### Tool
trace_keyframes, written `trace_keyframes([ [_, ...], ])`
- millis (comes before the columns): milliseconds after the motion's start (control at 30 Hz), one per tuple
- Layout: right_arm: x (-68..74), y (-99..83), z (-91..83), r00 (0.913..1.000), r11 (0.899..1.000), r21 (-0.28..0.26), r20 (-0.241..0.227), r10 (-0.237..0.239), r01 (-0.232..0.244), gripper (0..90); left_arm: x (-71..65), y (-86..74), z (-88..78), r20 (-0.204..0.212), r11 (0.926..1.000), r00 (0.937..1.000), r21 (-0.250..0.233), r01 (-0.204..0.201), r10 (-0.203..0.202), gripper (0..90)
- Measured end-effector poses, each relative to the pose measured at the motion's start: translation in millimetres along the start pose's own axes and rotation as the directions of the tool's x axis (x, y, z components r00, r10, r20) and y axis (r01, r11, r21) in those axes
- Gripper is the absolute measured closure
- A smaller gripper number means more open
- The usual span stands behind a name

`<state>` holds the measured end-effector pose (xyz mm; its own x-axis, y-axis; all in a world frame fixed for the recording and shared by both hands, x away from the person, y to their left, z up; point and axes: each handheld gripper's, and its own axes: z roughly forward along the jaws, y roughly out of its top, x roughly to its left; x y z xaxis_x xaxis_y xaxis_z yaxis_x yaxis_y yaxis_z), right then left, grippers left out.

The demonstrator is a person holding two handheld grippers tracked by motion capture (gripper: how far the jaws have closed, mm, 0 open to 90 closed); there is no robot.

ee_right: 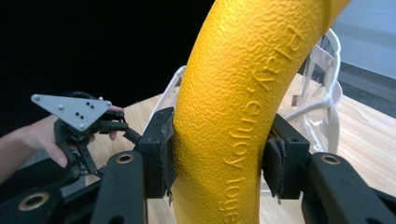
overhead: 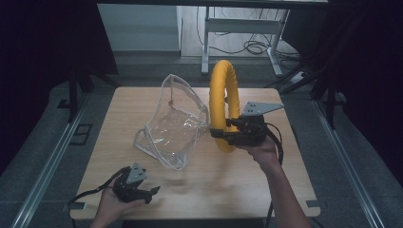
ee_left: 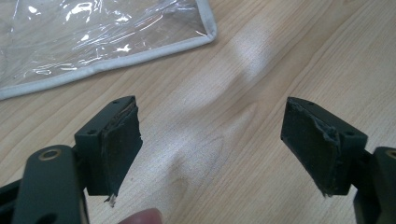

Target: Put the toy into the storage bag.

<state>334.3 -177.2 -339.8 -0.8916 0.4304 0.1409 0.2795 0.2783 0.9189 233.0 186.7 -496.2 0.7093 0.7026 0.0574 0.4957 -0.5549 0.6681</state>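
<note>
A yellow foam ring (overhead: 219,102) stands upright above the table's right half, and my right gripper (overhead: 223,134) is shut on its lower part. In the right gripper view both black pads press into the yellow ring (ee_right: 233,107), which bears raised lettering. A clear plastic bag (overhead: 172,123) with white edging stands slumped just left of the ring; its edge (ee_right: 327,84) shows behind the ring. My left gripper (overhead: 151,194) rests low at the table's front left, open with only bare wood between its jaws (ee_left: 210,144). The bag's corner (ee_left: 116,42) lies ahead of it.
The wooden table (overhead: 214,175) has bare room at the front middle and right. Metal rails (overhead: 47,166) run along both sides of the floor. A desk frame and cables (overhead: 252,45) stand beyond the far edge.
</note>
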Motion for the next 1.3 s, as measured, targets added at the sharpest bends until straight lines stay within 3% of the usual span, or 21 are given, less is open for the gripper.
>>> trace_keyframes([
  [600, 3.3, 10.3, 6.5, 0.9978, 0.995, -0.093, -0.054, 0.039, -0.044, 50.3, -0.1, -0.2, 0.5, 0.003, 1.0000, 1.0000, 0.005, -0.004, 0.004, 19.9],
  [1300, 17.6, 35.9, 9.4, 0.9975, 0.986, -0.165, -0.070, -0.006, -0.005, 50.0, 0.7, 0.1, -0.6, 0.005, 1.0000, 1.0000, 0.004, -0.008, 0.008, 19.9],
])
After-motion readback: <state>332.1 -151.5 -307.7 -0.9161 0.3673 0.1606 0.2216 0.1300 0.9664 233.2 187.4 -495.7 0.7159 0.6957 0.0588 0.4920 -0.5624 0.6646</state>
